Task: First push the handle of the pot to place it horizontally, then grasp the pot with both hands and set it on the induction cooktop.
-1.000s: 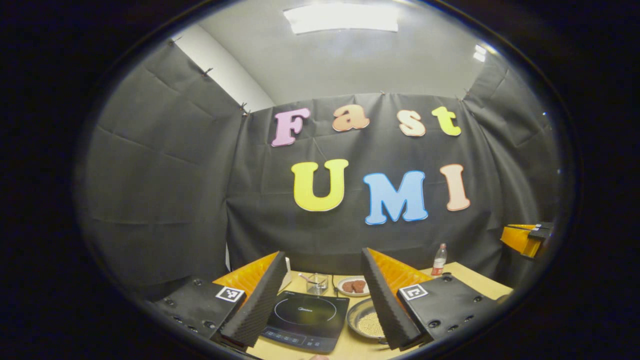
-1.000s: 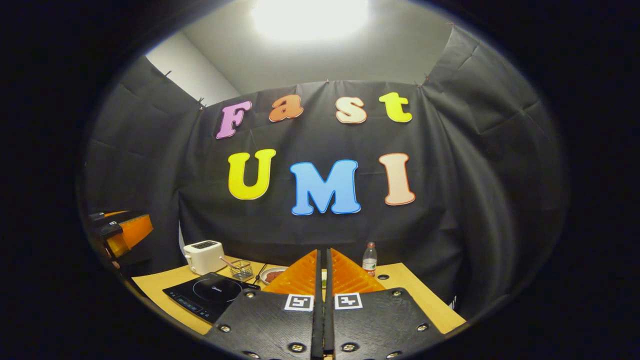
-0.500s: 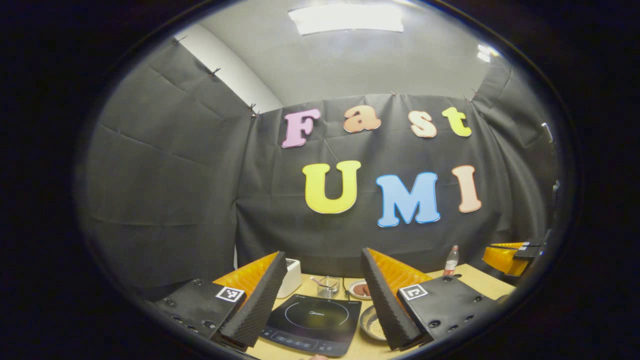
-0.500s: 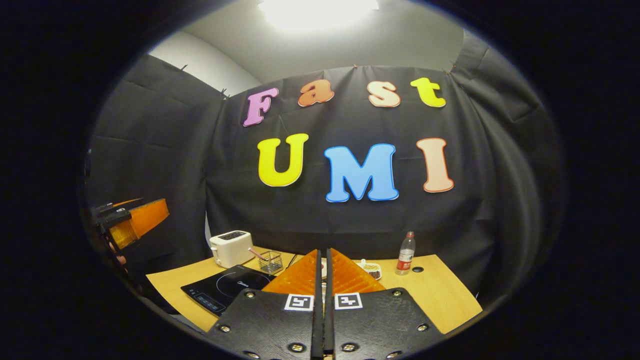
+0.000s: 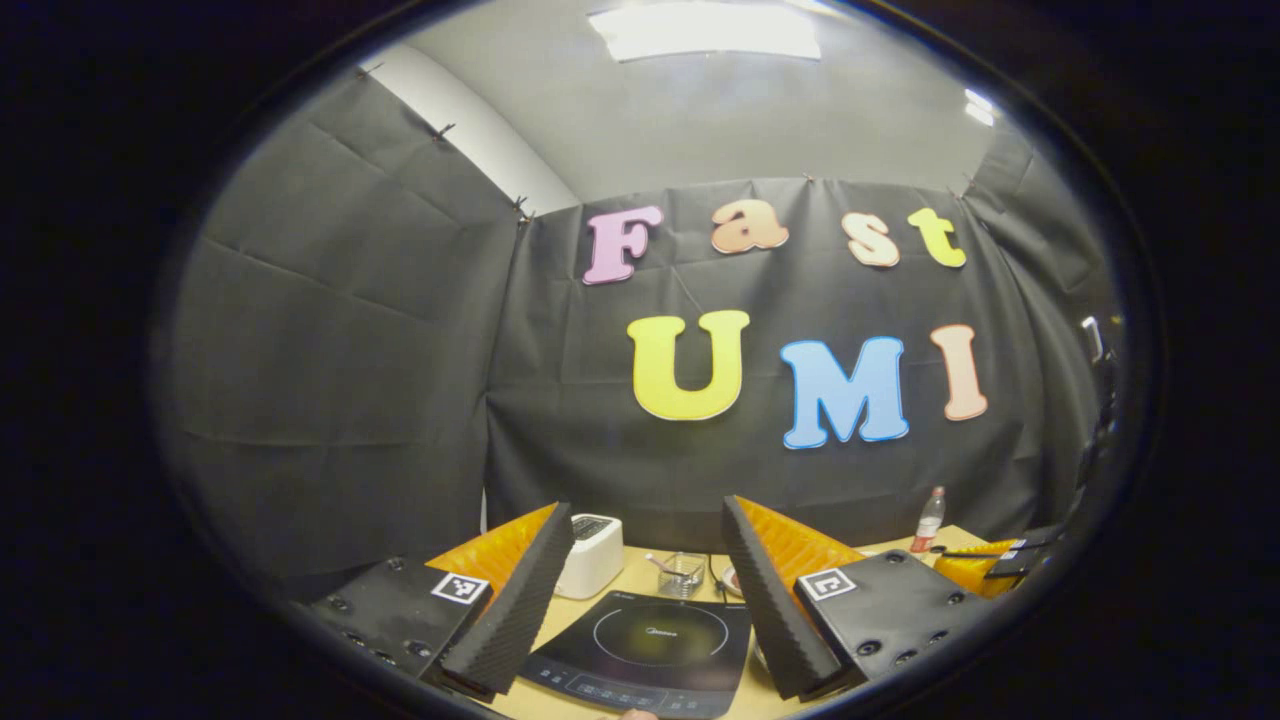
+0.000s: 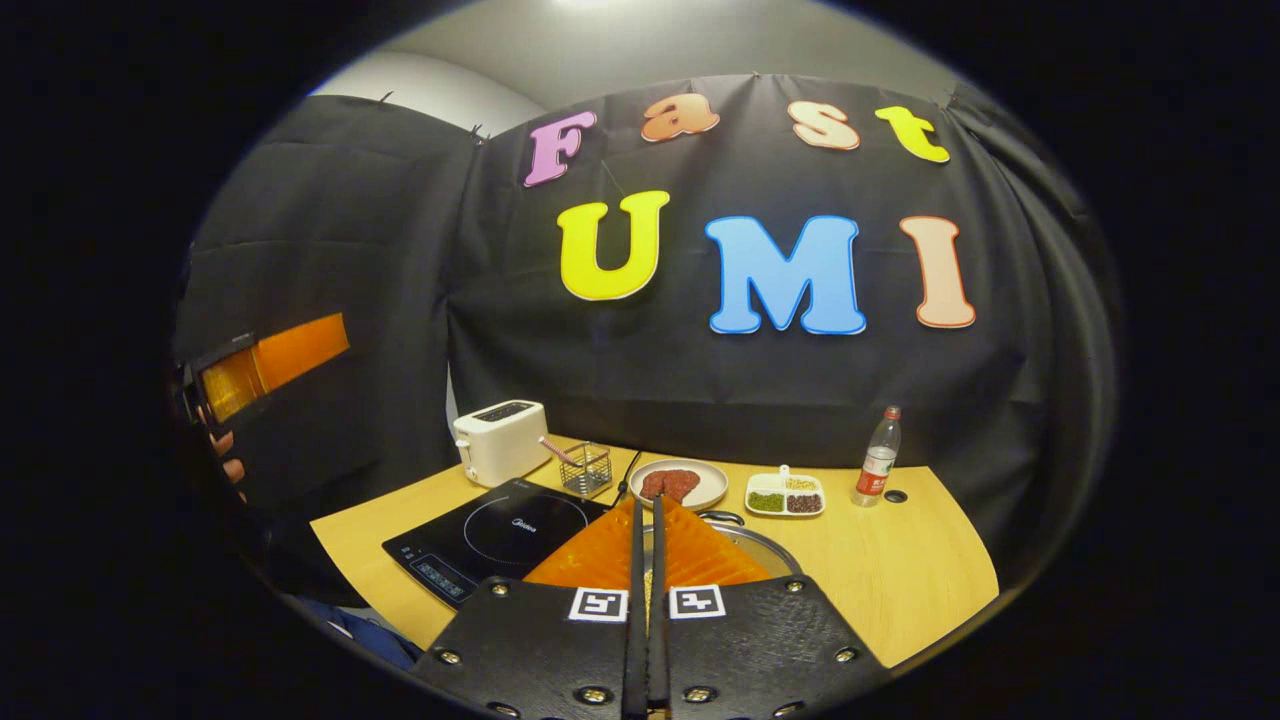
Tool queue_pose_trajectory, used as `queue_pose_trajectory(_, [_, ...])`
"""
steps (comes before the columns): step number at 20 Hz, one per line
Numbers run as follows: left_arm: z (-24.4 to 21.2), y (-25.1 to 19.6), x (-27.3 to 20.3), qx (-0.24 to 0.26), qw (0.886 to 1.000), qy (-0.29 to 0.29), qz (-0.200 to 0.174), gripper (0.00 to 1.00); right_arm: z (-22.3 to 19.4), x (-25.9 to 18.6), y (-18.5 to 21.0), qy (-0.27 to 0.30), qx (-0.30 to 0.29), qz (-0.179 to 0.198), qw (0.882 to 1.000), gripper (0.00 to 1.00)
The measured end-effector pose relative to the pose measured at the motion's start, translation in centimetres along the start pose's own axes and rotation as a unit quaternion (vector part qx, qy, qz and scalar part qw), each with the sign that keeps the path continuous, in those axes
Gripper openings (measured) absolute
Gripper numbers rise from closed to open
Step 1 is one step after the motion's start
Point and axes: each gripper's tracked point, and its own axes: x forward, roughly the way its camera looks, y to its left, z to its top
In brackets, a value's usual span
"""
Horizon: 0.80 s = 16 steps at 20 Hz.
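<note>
L gripper (image 5: 648, 515): jaws spread wide, nothing between, held above table (image 6: 900, 570), over induction cooktop (image 5: 650, 650). Toaster (image 6: 500, 440) at cooktop's far left. R gripper (image 6: 646, 505): fingers pressed together, empty, touching nothing. Pot (image 6: 755, 545) on table just right of cooktop, mostly hidden behind R fingers; handle not visible.

A small brand mark sits on the induction cooktop (image 6: 505, 530) — too small to read.
</note>
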Motion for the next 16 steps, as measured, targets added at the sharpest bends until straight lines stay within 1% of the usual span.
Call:
queue_pose_trajectory(1, [-0.2,0.4,0.3,0.001,1.000,0.000,0.003,0.96,-0.7,0.5,0.4,0.009,0.000,0.005,1.000,0.01])
queue_pose_trajectory(2, [-0.4,0.8,0.6,0.000,1.000,0.001,0.006,0.99,-1.4,0.8,0.9,0.019,0.000,0.012,1.000,0.01])
queue_pose_trajectory(9, [-1.6,2.5,2.4,0.001,1.000,0.007,0.016,0.99,-6.0,3.3,3.4,0.082,-0.003,0.048,0.995,0.01])
queue_pose_trajectory(10, [-1.7,2.7,2.6,0.000,1.000,0.008,0.018,0.99,-6.6,3.7,3.7,0.092,0.001,0.053,0.994,0.01])
queue_pose_trajectory(11, [-2.0,2.9,2.9,0.000,1.000,0.010,0.019,0.96,-7.3,3.9,3.9,0.103,0.003,0.059,0.993,0.01])
queue_pose_trajectory(16, [-3.1,3.7,4.0,-0.001,1.000,0.019,0.025,0.99,-11.1,4.8,6.0,0.159,0.015,0.090,0.983,0.01])
